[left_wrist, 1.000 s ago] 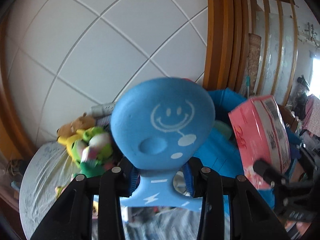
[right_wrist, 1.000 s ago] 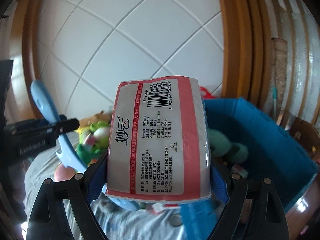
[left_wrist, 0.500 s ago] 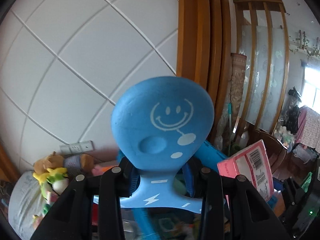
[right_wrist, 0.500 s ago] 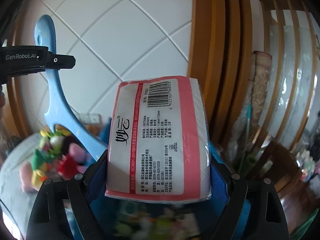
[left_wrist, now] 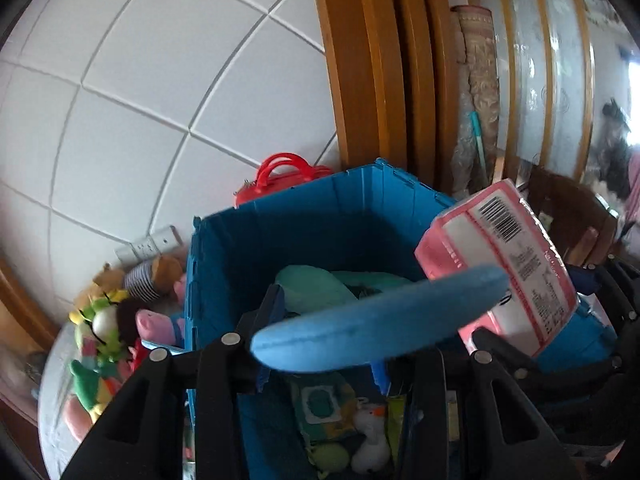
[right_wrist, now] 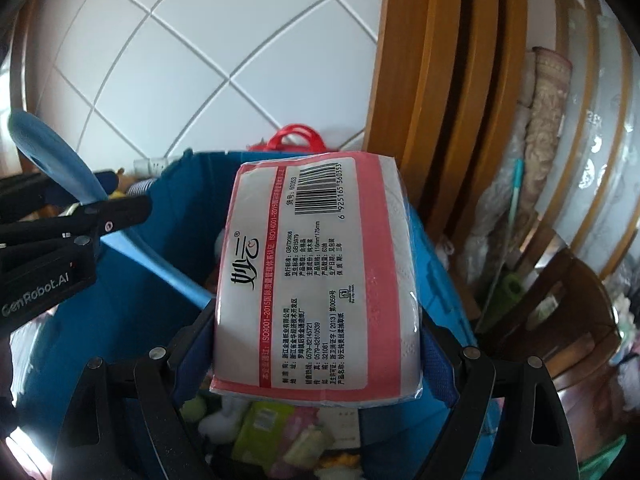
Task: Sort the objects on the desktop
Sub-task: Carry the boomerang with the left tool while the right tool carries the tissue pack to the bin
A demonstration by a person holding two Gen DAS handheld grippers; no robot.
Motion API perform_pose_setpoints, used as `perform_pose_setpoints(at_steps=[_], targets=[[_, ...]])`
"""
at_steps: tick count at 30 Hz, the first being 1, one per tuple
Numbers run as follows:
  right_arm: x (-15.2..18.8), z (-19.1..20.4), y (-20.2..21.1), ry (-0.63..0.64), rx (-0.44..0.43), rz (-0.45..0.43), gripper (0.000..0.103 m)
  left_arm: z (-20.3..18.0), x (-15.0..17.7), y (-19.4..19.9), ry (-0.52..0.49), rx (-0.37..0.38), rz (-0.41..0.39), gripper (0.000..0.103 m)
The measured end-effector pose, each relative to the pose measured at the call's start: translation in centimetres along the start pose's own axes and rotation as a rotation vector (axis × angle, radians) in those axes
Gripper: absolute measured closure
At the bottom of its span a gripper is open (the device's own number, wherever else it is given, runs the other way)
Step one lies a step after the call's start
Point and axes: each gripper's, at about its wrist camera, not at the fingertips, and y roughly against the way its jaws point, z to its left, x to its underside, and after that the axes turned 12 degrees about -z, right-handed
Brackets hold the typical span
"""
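Note:
My left gripper [left_wrist: 320, 344] hangs over the open blue bin [left_wrist: 304, 216]. The blue foam paddle [left_wrist: 376, 320] lies edge-on across its fingers; whether the jaws still clamp it is unclear. My right gripper [right_wrist: 316, 344] is shut on a pink and white tissue pack [right_wrist: 316, 276] and holds it above the same bin [right_wrist: 120, 304]. The pack also shows in the left wrist view [left_wrist: 504, 264], to the right of the paddle. The right wrist view shows the paddle [right_wrist: 60, 172] and left gripper at the left.
The bin holds plush toys and small packets [left_wrist: 340, 420]. A pile of stuffed toys [left_wrist: 116, 320] lies left of it. A red bag [left_wrist: 284, 176] stands behind it by the tiled wall. A wooden door frame [left_wrist: 380, 80] rises at the right.
Both grippers have tilted down over the bin. The blue paddle has turned from face-on to edge-on and tipped to the right. The tissue pack stays gripped.

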Motion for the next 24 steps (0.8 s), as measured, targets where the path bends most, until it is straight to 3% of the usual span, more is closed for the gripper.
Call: perform_pose_setpoints(at_steps=[6,9,12,16,21,24], targets=[[-0.1,-1.7,1.6,-0.022,0.016,-0.036,0.015,-1.8,-4.1,1.3,0.016,0.041,-0.081,0.065],[-0.3,-2.8,2.2,-0.031,0.021,-0.046,0.015,-1.8,-4.2,1.0,0.014,0.029,-0.068,0.065],[0.2,-2.9,2.2,-0.034,0.018,-0.034,0.015,-1.6,-1.2,0.0,0.023,0.031,0.014,0.065],[1.8,-2.1,1.6,-0.031,-0.021,0.013,0.015,-1.1,3.4,-1.3,0.071,0.096,0.138,0.065],[3.3,-0.8,-0.2,0.018,-0.033,0.097,0.015,-1.7,6.1,-3.3,0.076,0.122,0.248,0.063],[4.0,-0.9,-1.3,0.038,-0.021,0.14,0.015,-1.6,6.7,-4.1,0.075,0.105,0.296,0.05]])
